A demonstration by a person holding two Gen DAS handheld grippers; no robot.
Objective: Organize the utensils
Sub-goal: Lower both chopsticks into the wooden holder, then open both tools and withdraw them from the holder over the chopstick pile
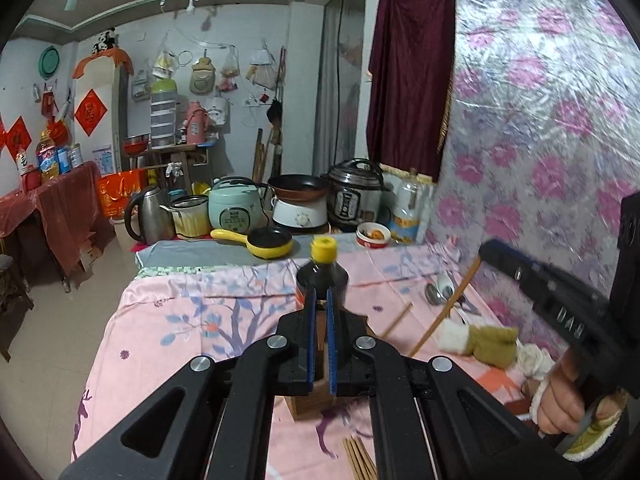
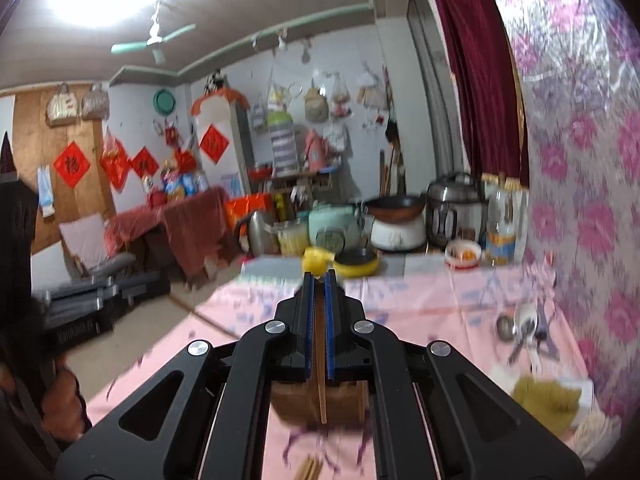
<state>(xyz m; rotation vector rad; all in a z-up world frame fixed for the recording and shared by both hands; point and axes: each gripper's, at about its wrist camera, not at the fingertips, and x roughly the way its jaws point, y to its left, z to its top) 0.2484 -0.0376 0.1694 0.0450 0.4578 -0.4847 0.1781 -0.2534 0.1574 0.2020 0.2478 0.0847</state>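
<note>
My left gripper (image 1: pixel 320 300) is shut on the rim of a brown wooden utensil holder (image 1: pixel 310 398) that stands on the pink tablecloth. My right gripper (image 2: pixel 319 280) is shut on a wooden chopstick (image 2: pixel 321 380) that hangs down over the holder (image 2: pixel 318 404). From the left wrist view, the right gripper (image 1: pixel 486 250) holds that chopstick (image 1: pixel 444 312) slanting above the table. Another chopstick (image 1: pixel 396 320) lies on the cloth. More chopsticks (image 1: pixel 358 458) lie at the near edge. Metal and white spoons (image 1: pixel 442 290) lie to the right.
A dark sauce bottle with a yellow cap (image 1: pixel 322 272) stands just beyond the left gripper. Green and white cloths (image 1: pixel 486 342) lie at right. A yellow pan (image 1: pixel 266 242), cookers, a kettle and a bowl (image 1: pixel 373 234) line the far end. A floral wall (image 1: pixel 540 140) borders the right.
</note>
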